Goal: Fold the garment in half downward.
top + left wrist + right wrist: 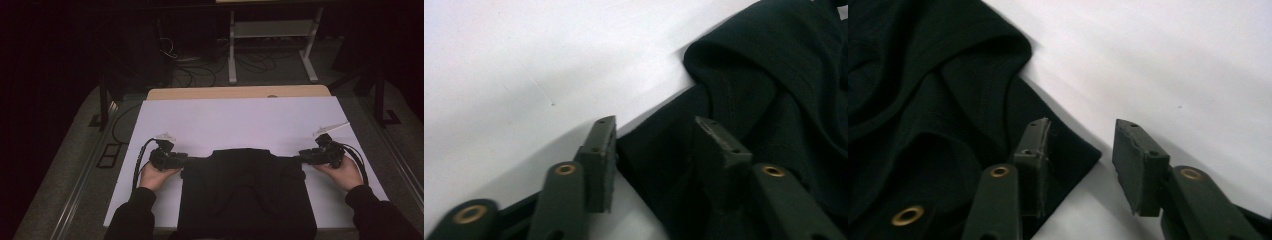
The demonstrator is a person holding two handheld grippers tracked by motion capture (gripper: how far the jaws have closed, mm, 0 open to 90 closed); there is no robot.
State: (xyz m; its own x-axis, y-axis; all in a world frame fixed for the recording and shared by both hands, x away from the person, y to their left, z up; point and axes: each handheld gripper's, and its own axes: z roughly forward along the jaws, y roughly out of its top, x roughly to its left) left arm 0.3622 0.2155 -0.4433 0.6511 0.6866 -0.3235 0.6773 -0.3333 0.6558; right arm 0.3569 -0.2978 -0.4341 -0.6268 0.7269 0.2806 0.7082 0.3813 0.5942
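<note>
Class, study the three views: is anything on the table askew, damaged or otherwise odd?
Nothing looks damaged or spilled. The black garment is rumpled, with folds near its top corners, and its lower edge hangs over the near edge of the white table. The left gripper and right gripper sit at those corners, jaws open.

soft black cloth garment (247, 192): all black, no pattern | flat white table sheet (240, 122): plain white | light brown wooden table edge (235, 92): tan | left gripper (172, 160): black | right gripper (312, 156): black | gripper jaws: dark grey with round gold rivets | person's long sleeves (132, 215): black
</note>
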